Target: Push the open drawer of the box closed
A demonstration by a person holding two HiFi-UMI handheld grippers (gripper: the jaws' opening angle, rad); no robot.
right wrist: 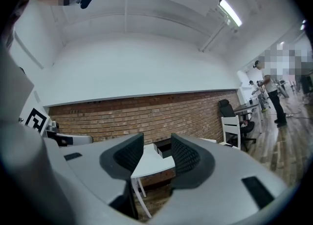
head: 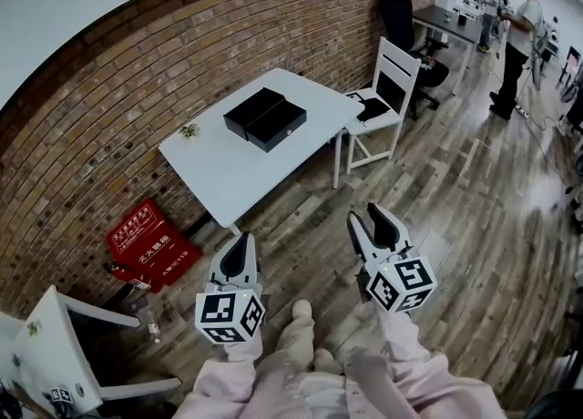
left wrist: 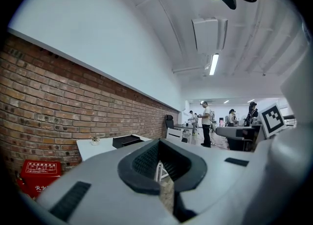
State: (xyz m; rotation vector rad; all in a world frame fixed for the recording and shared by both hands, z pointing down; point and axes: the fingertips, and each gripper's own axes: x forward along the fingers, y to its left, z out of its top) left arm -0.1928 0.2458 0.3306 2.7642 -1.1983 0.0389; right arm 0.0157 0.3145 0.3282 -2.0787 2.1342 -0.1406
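Note:
A black box (head: 258, 109) lies on the white table (head: 232, 176) by the brick wall, and its drawer (head: 279, 127) sticks out toward the table's near side. Both grippers hover over the floor well short of the table, close to the person's knees. My left gripper (head: 241, 242) is shut with nothing in it. My right gripper (head: 366, 215) is open and empty. The left gripper view shows the box (left wrist: 128, 141) far off beyond the closed left gripper (left wrist: 159, 159). In the right gripper view the box (right wrist: 164, 147) shows between the spread jaws of the right gripper (right wrist: 156, 153).
A white chair (head: 390, 89) stands at the table's right end and another (head: 55, 349) at bottom left. A red case (head: 150, 240) lies on the floor by the wall. A small plant (head: 189, 130) sits on the table's left corner. People (head: 521, 30) stand by a far desk.

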